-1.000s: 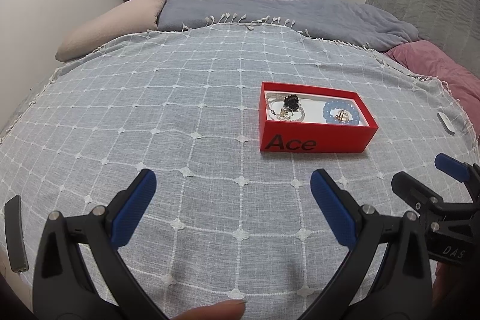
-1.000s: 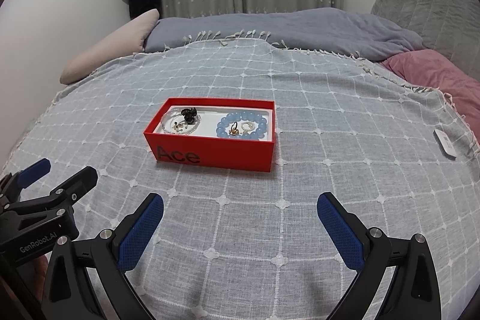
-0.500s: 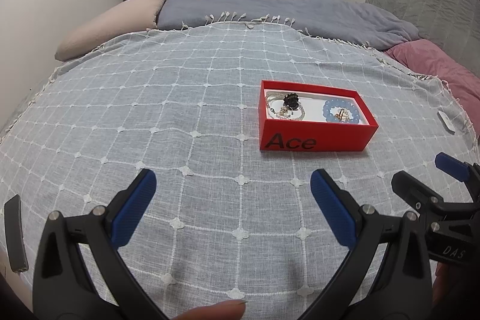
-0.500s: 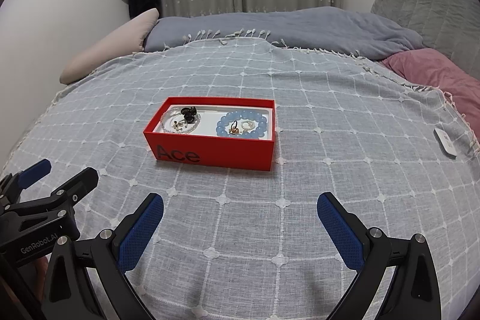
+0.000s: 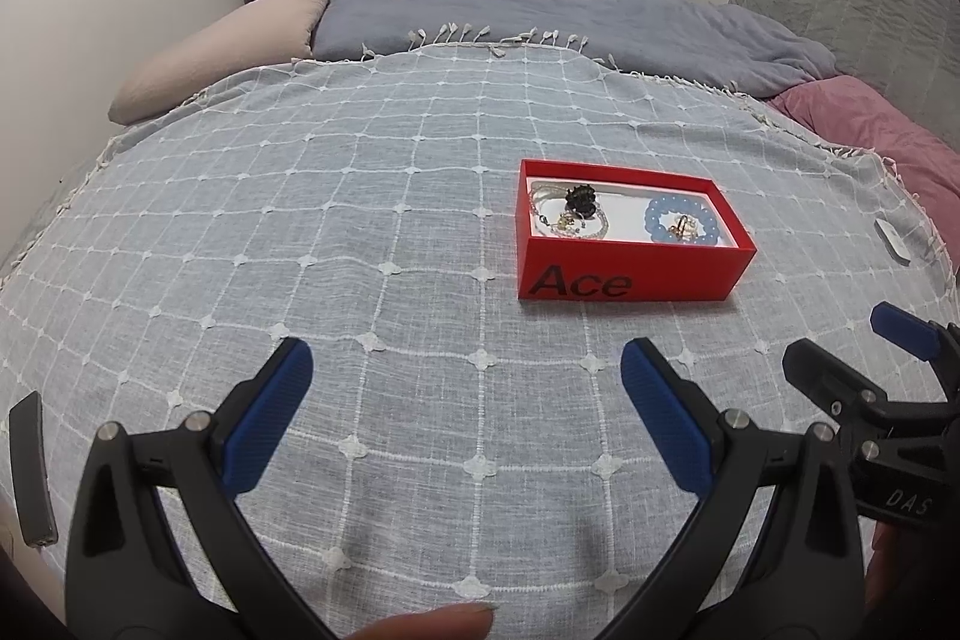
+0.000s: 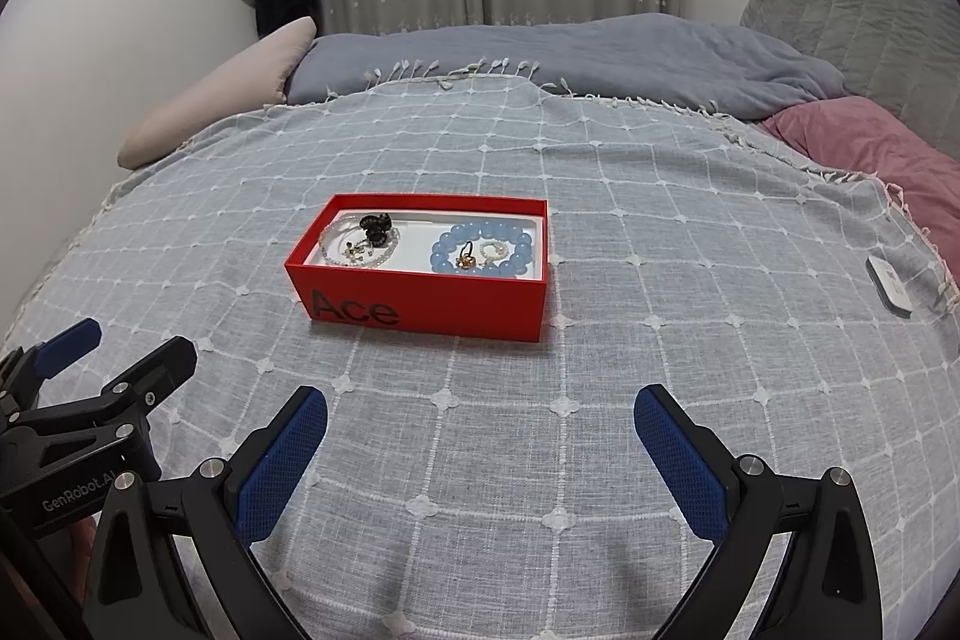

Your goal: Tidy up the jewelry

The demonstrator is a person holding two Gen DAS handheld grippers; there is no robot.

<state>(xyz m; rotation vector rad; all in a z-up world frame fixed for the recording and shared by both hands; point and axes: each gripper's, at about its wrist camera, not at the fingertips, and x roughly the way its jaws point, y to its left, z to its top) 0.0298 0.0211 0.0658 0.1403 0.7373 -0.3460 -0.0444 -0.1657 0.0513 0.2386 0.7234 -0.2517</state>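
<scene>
A red box (image 6: 444, 304) sits mid-frame on the checked bedspread (image 6: 630, 232), holding a blue bead bracelet (image 6: 483, 250); the right gripper (image 6: 480, 424) gapes wide below.

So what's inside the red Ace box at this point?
The red box holds a blue bead bracelet ringing a gold piece and a small white bead loop, plus a pearl strand with black pieces on it. The near wall hides the tray's front edge.

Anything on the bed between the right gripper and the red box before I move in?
Nothing but bare checked bedspread between the open right gripper and the red box, as the right wrist view shows. The left gripper sits off to the side.
</scene>
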